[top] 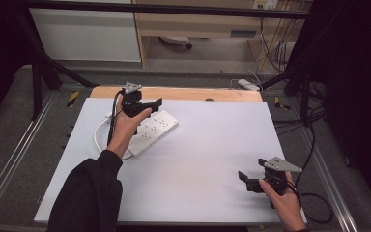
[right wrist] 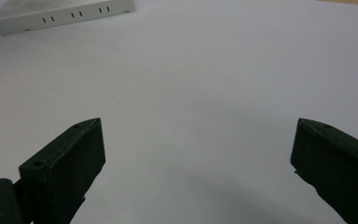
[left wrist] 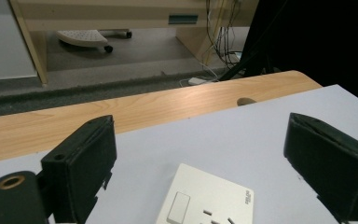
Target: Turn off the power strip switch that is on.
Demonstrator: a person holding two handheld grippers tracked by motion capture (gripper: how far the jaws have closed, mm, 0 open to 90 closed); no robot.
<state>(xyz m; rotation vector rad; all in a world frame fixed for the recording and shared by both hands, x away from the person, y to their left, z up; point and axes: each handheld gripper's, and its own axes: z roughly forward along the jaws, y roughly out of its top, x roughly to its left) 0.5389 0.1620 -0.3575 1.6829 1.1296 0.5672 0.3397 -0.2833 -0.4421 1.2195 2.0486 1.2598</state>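
My fingers [top: 281, 192] of the right hand wrap the handle of the right gripper [top: 249, 180] at the near right corner of the white table top [top: 207, 159]. Its jaws stand wide apart with nothing between them; in the right gripper view they rise at either side of bare white surface, and the gripper hovers low over it. Its grey three-cornered plate [top: 281, 165] sits on top, and its cable [top: 319, 203] loops off the table's right edge toward the floor.

Farther in, on the left, my dark sleeve [top: 88, 193] reaches up the table to my left hand [top: 125, 126], which grips the left gripper [top: 150, 104]. That gripper's jaws are spread wide too and hold nothing. It hangs just above the white power strip [top: 152, 130], which lies flat on the table at a slant in the far left part of the white top. In the left gripper view, the strip's near end [left wrist: 207, 203], with a rocker switch and socket slots, shows below and between the two black jaws; I cannot tell whether either jaw touches it. In the right gripper view the strip [right wrist: 65, 14] lies well apart, at the far left of the surface. Its white cord [top: 99, 133] curls off the strip's left side on the table.

Beyond the white top runs a strip of bare wooden table edge [top: 183, 93]. Past that is grey floor, a pale wooden shelf unit [top: 193, 24], and a tangle of cables [top: 275, 43] at the far right.
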